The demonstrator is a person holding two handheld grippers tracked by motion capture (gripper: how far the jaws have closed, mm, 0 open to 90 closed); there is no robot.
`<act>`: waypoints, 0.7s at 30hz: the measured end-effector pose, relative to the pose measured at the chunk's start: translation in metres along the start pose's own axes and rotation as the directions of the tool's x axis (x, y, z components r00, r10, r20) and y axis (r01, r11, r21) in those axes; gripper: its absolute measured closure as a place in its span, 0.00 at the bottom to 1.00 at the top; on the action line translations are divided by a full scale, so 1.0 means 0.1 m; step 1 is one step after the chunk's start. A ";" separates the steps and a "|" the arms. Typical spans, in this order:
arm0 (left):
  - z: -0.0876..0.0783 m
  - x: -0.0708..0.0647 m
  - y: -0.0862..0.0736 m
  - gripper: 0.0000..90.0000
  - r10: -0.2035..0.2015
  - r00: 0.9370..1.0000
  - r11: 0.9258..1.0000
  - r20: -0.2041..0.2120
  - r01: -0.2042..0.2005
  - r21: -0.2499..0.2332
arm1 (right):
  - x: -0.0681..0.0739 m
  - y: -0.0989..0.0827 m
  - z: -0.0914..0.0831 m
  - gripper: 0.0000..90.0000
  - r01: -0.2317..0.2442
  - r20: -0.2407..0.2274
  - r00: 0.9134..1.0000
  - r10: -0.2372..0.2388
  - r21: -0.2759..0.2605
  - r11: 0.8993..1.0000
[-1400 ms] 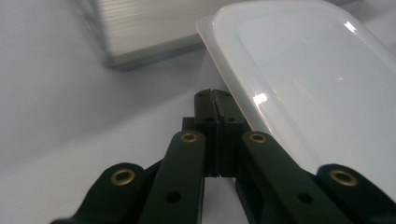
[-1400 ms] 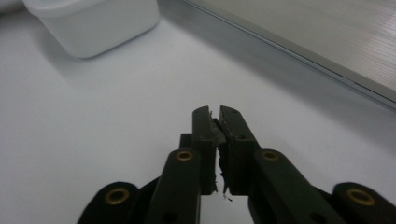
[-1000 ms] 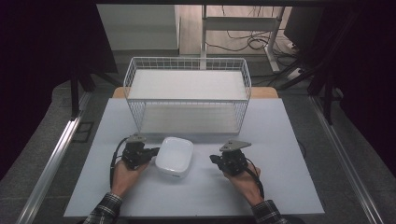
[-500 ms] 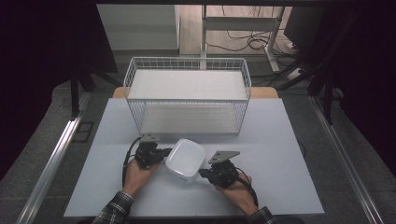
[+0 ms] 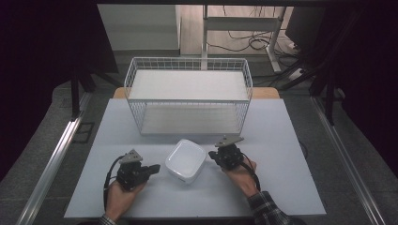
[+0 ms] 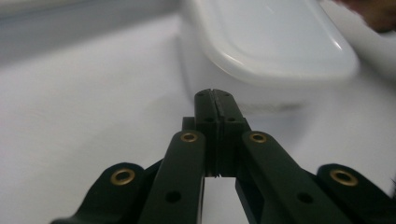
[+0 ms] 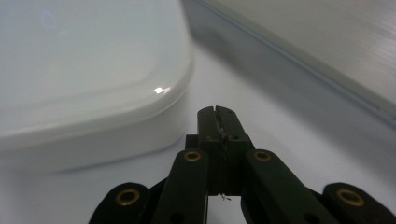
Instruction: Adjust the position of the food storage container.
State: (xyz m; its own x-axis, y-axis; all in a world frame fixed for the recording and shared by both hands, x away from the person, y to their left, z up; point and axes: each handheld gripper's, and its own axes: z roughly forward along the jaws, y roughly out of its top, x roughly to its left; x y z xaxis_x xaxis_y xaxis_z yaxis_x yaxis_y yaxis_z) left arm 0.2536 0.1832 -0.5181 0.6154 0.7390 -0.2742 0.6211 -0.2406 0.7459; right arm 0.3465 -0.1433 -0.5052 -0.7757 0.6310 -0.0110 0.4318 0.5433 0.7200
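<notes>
A white square lidded container [image 5: 186, 161] lies flat on the white table [image 5: 281, 187], between my two grippers. My left gripper [image 5: 157, 167] sits just left of it, jaws shut and empty, pointing at its side wall. In the left gripper view the closed tips [image 6: 215, 94] stop a little short of the container [image 6: 271, 42]. My right gripper [image 5: 212, 156] is shut and empty too, just off the container's right edge. In the right gripper view its tips [image 7: 217, 112] lie beside a rounded corner of the container [image 7: 84, 70] without touching it.
A white wire basket [image 5: 187, 112] stands on the table behind the container, its open top facing up. Dark floor, metal rails and a desk frame with cables surround the table. Bare tabletop lies to the left, right and front of the hands.
Half a second ago both grippers pressed against the container from either side and it looked tipped. Now it lies flat, slightly turned, and both grippers have drawn back from it.
</notes>
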 end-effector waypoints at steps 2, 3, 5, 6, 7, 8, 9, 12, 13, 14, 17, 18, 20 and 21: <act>0.06 -0.08 -0.02 1.00 0.013 1.000 1.000 0.014 -0.013 0.023 | -0.06 0.05 0.09 0.99 -0.004 0.000 1.000 0.004 -0.004 1.000; 0.10 -0.10 -0.01 1.00 0.019 1.000 0.999 0.022 -0.020 0.033 | -0.08 0.07 0.13 0.99 -0.005 -0.012 1.000 0.005 -0.006 1.000; 0.19 -0.13 0.02 1.00 0.028 0.999 0.998 0.018 -0.029 0.048 | -0.09 0.11 0.20 0.99 0.003 -0.031 1.000 -0.003 -0.012 1.000; 0.19 -0.13 0.02 1.00 0.028 0.999 0.998 0.018 -0.029 0.048 | -0.09 0.11 0.20 0.99 0.003 -0.031 1.000 -0.003 -0.012 1.000; 0.22 -0.13 0.05 1.00 0.027 1.000 0.998 0.003 -0.027 0.051 | -0.09 0.12 0.22 0.99 0.003 -0.047 0.999 -0.003 -0.015 1.000; 0.24 -0.13 0.07 1.00 0.033 0.999 0.998 -0.010 -0.032 0.052 | -0.06 0.11 0.22 0.99 0.007 -0.037 0.999 -0.007 -0.012 1.000; 0.25 -0.11 0.09 1.00 0.029 0.999 0.998 -0.020 -0.028 0.049 | -0.06 0.11 0.21 0.99 0.008 -0.044 0.999 -0.008 -0.010 1.000; 0.28 -0.06 0.11 1.00 0.005 1.000 0.999 -0.028 -0.004 0.050 | -0.03 0.07 0.14 0.99 -0.001 -0.065 0.998 0.000 -0.007 1.000; 0.29 -0.04 0.11 1.00 0.003 0.999 0.999 -0.036 -0.001 0.052 | -0.02 0.06 0.13 0.99 0.001 -0.065 0.998 -0.001 -0.007 1.000; 0.30 -0.02 0.12 1.00 -0.003 0.999 0.999 -0.040 0.005 0.050 | 0.00 0.06 0.11 0.99 0.001 -0.067 0.998 -0.001 -0.007 1.000; 0.32 0.03 0.15 1.00 -0.014 0.999 0.999 -0.051 0.016 0.046 | 0.02 0.04 0.05 0.99 -0.013 -0.084 0.996 0.012 -0.014 1.000; 0.33 0.04 0.16 1.00 -0.017 0.998 0.999 -0.053 0.020 0.043 | 0.03 0.03 0.03 0.99 -0.021 -0.091 0.996 0.019 -0.018 1.000; 0.35 0.07 0.18 1.00 -0.020 0.998 0.999 -0.056 0.023 0.041 | 0.05 0.02 -0.01 0.99 -0.027 -0.098 0.995 0.025 -0.016 1.000; 0.35 0.08 0.18 1.00 -0.024 0.998 0.999 -0.055 0.027 0.037 | 0.07 0.01 -0.02 0.99 -0.028 -0.103 0.994 0.026 -0.017 0.999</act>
State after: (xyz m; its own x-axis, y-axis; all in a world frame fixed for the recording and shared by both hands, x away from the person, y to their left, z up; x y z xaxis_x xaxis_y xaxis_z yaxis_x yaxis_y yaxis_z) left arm 0.2870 0.1623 -0.5279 0.5725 0.7781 -0.2585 0.6546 -0.2438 0.7156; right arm 0.3406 -0.1395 -0.5031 -0.8074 0.5847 0.0790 0.4452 0.5159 0.7319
